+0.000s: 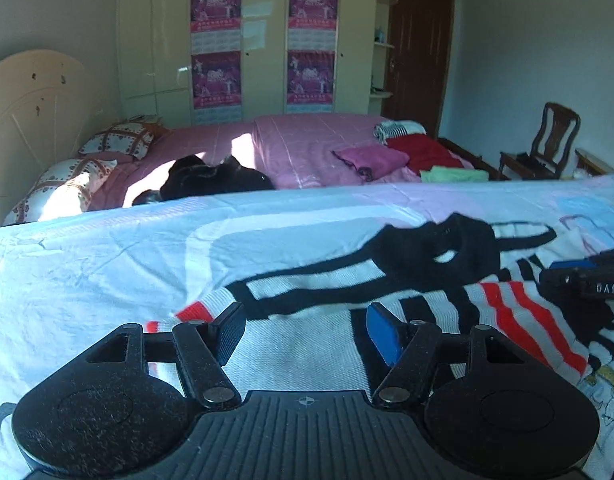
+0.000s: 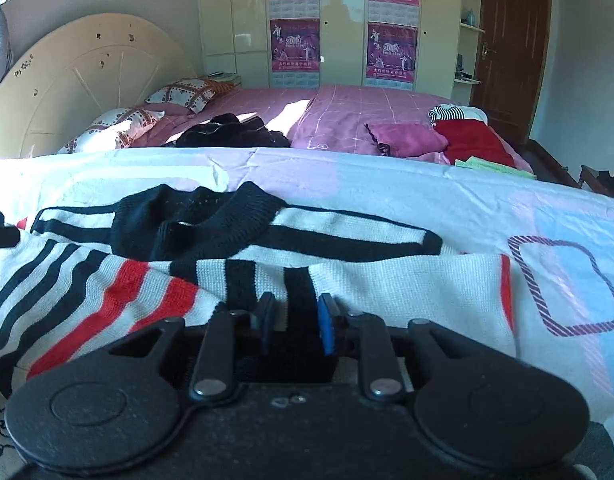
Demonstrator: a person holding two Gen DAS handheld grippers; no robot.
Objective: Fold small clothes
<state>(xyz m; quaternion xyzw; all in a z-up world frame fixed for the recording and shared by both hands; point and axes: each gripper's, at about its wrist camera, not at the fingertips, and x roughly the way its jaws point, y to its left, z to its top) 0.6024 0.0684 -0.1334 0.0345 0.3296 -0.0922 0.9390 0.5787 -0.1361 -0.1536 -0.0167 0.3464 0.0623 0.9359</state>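
Bedroom, pale patterned bedsheet (image 2: pixel 427 196) as work surface. Striped sweater (image 2: pixel 347 280) lies on it with sleeves folded inward, body not yet folded. Left gripper (image 1: pixel 305 330) jaws wide, empty, above the knit. Right gripper (image 2: pixel 293 320) jaws narrowly parted, holding nothing clearly.

The sweater (image 2: pixel 387 276) is knitted wool-like cloth with a bumpy, ribbed look, and its black collar (image 2: pixel 211 220) is ribbed too. The sheet (image 1: pixel 87 272) under it is thin, smooth cloth with small wrinkles. The left tongs (image 1: pixel 305 334) are matt black plastic with a grainy, speckled skin, shiny metal pins, and a smooth blue pad (image 1: pixel 383 332). The wardrobe (image 2: pixel 243 8) doors are glossy. The posters (image 2: pixel 295 44) look like shiny paper. The chair (image 1: pixel 547 140) is dark polished wood.
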